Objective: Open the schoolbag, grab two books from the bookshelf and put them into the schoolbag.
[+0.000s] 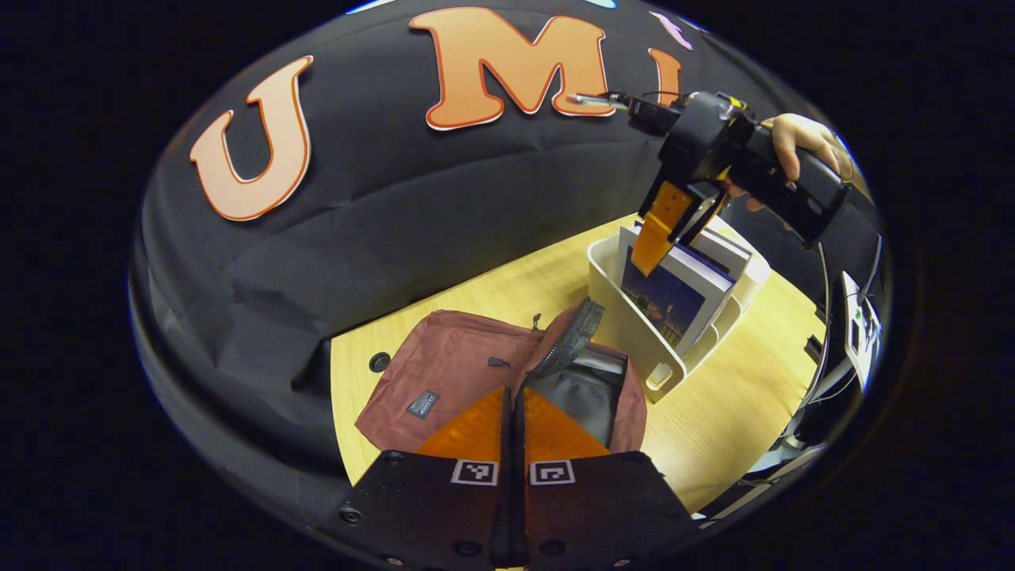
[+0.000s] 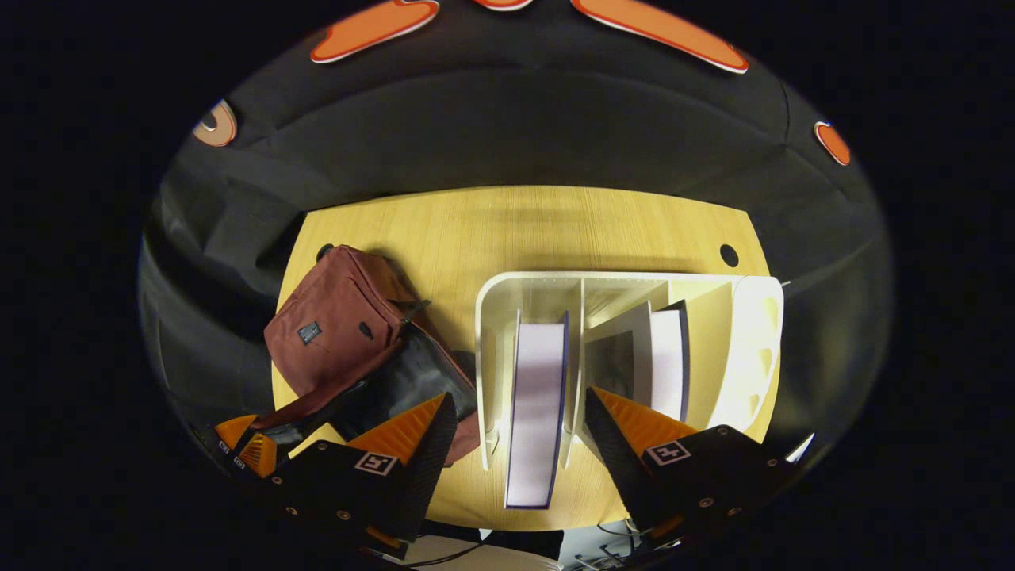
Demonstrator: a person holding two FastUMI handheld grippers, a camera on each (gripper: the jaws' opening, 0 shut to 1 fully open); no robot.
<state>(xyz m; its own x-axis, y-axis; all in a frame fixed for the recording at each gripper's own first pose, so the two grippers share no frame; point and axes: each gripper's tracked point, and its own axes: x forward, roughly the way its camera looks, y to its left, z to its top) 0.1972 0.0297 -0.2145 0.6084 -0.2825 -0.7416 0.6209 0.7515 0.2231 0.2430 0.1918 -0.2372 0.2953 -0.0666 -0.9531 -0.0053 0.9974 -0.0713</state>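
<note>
Wooden table against black cloth wall. Schoolbag lies on it, zip undone, dark lining exposed: opening step looks done. Left gripper hovers over bag mouth, jaws together, holding nothing. White bookshelf just beside bag. Right gripper above shelf, jaws wide apart either side of blue-edged book, not yet touching. Second book in next compartment. Bag interior seems empty, hard to tell; both books left to move
</note>
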